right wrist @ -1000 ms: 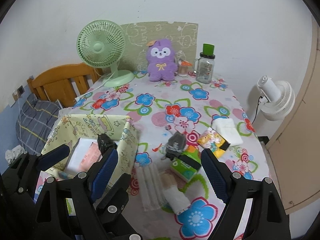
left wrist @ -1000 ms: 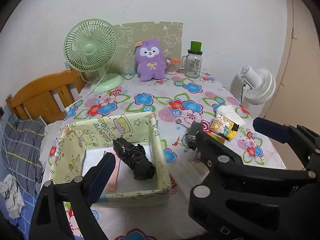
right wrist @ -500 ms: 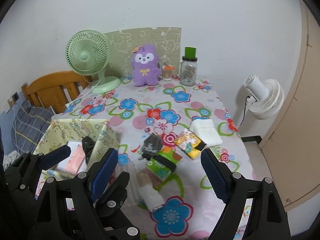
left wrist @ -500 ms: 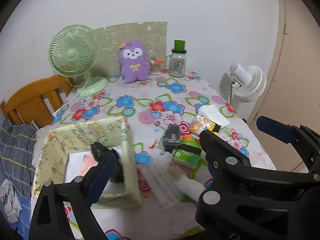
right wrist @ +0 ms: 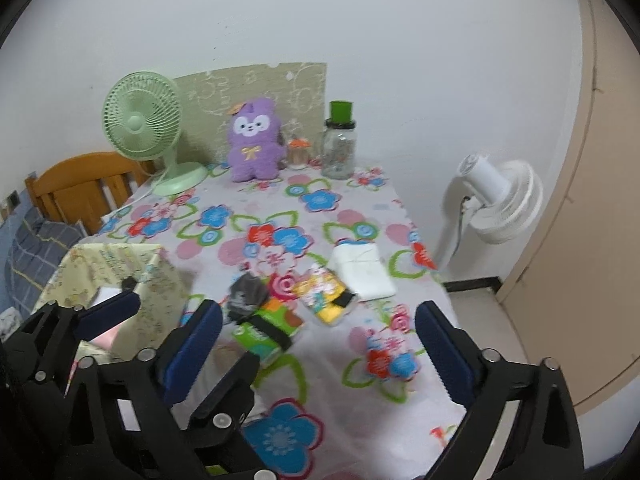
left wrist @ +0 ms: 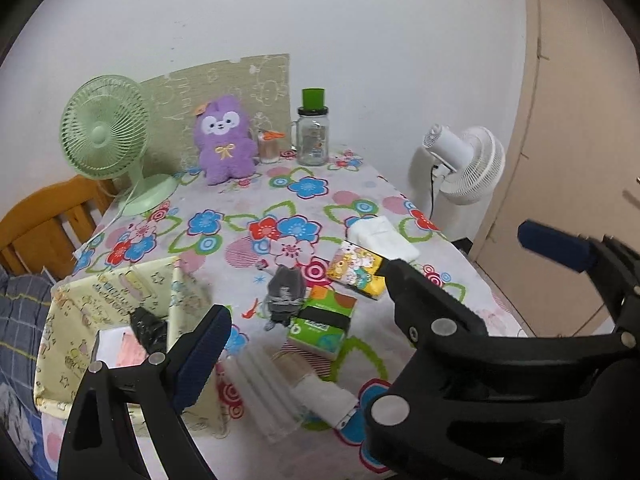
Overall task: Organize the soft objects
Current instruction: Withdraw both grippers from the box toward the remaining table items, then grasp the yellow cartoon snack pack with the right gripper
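A pale yellow fabric box (left wrist: 116,292) stands at the table's front left and holds a black bundle (left wrist: 149,326) and a pink-and-white pack. On the flowered cloth lie a grey bundle (left wrist: 285,289), a green tissue pack (left wrist: 322,326), a yellow cartoon pack (left wrist: 358,272), a white pack (left wrist: 382,236), a clear sleeve (left wrist: 260,392) and a white roll (left wrist: 324,396). My left gripper (left wrist: 376,312) is open and empty above them. My right gripper (right wrist: 316,344) is open and empty over the front of the table; the box (right wrist: 120,268) and the packs (right wrist: 264,328) show there too.
A green desk fan (left wrist: 106,136), a purple plush (left wrist: 225,140), a small cup and a green-lidded jar (left wrist: 313,132) stand at the back. A white floor fan (left wrist: 464,164) stands right of the table, a wooden bed frame (left wrist: 48,224) left.
Both grippers have swung right and pulled back. The box has shifted to the left of each view and the packs toward the middle. Both stay open and empty.
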